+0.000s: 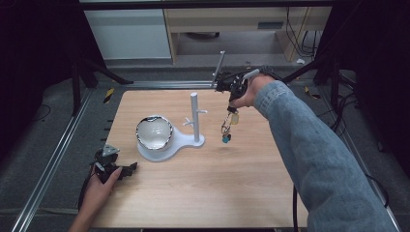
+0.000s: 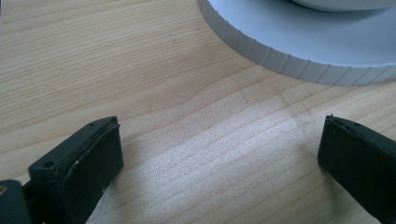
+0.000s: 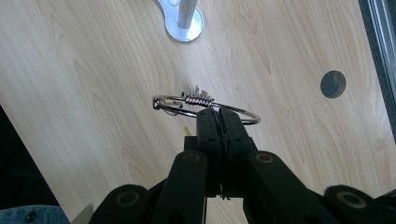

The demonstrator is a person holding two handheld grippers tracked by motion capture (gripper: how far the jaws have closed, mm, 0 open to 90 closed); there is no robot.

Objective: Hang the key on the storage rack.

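High view puts the right gripper raised above the far right part of the table, its jaws clamped tight on a metal key ring from which a yellowish tag and a small teal charm dangle straight down, clear of the wood. The relation that matters is sideways: the white peg stand rises to the left of the hanging ring as this camera sees it, near but apart, with a short side peg sticking out toward the ring's side and another lower on the opposite side. Since the ring hangs with its long axis vertical, I judge the coming move to be a short level travel toward the post so that the loop slips over that nearer peg. Right gripper view looks down past the shut jaws at the ring, gripped at its rim and lying open like a hoop, with the stand's round foot farther on, so the approach line seems unobstructed. The right hand is plainly the nearer one; the left gripper rests low at the near left of the table with its jaws spread wide and nothing between them, and the left gripper view shows bare wood with the stand's ribbed white base just ahead. A shiny bowl sits on that base left of the post, out of the ring's path, and the table edge lies well beyond the right hand
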